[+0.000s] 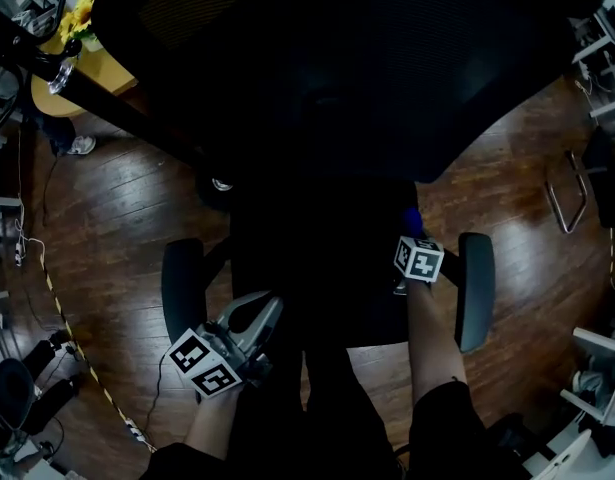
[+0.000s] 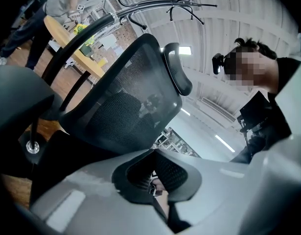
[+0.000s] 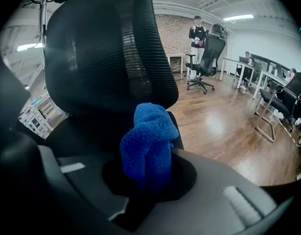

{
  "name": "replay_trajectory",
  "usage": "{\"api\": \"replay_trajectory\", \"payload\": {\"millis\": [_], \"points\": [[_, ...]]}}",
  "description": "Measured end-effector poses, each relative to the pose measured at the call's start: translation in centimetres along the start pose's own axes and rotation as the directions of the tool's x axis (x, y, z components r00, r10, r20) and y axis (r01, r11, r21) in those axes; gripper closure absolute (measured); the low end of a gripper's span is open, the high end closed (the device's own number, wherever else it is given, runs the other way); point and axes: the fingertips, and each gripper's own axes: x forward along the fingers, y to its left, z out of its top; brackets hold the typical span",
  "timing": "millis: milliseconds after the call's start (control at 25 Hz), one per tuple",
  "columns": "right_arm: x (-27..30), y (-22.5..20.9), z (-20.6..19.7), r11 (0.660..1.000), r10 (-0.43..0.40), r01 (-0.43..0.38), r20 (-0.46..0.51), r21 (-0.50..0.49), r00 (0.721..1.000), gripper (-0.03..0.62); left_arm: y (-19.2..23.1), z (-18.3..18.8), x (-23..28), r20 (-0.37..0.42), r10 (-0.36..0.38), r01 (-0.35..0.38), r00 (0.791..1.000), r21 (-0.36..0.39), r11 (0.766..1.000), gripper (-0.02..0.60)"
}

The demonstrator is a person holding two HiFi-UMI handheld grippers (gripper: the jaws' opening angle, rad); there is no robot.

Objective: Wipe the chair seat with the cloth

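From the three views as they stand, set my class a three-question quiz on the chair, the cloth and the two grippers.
1. True or false: the blue cloth sits in the left gripper.
2. Pick one. The floor round the chair is: A carpet, B wood boards, C white tile.
3. Fill in: the chair's backrest is black ____.

Key
1. False: the right gripper is shut on it, and the left gripper's jaws are together on nothing.
2. B.
3. Mesh.
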Motion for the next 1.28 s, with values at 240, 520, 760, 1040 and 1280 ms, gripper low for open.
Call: {"api": "replay_trajectory", "payload": {"millis": [240, 520, 760, 1040, 1280], "points": [[-0.3, 3.9, -0.8, 0.999, 0.035, -0.034, 0.033, -0.022, 0.999, 0.559, -0.2, 0.3, -2.2, 0.045, 0.011, -0.011, 0.999, -0.005, 1.000, 0.591], [0.7, 26.2, -4.8, 0.904, 0.404, -0.406, -0.046, -0.132, 0.914, 0.559, -0.4, 1.1, -5.0, 0.109, 0.041, -0.040, 0.993, -0.015, 0.999, 0.591], [-0.7, 39.2, -7.9, 0.764, 0.600, -0.621, -0.159, -0.176, 0.784, 0.559, -0.2, 1.5, -7.5, 0.155, 0.076, -0.073, 0.985, -0.024, 0.997, 0.591], [0.1, 39.9, -9.7, 0.776, 0.576, -0.600, -0.172, -0.194, 0.799, 0.559, 0.4, 1.4, -9.4, 0.174, 0.102, -0.098, 0.980, -0.028, 0.995, 0.591], [0.7, 33.3, -9.4, 0.861, 0.460, -0.476, -0.124, -0.181, 0.879, 0.559, 0.2, 1.2, -9.4, 0.161, 0.101, -0.098, 0.982, -0.025, 0.995, 0.591]]}}
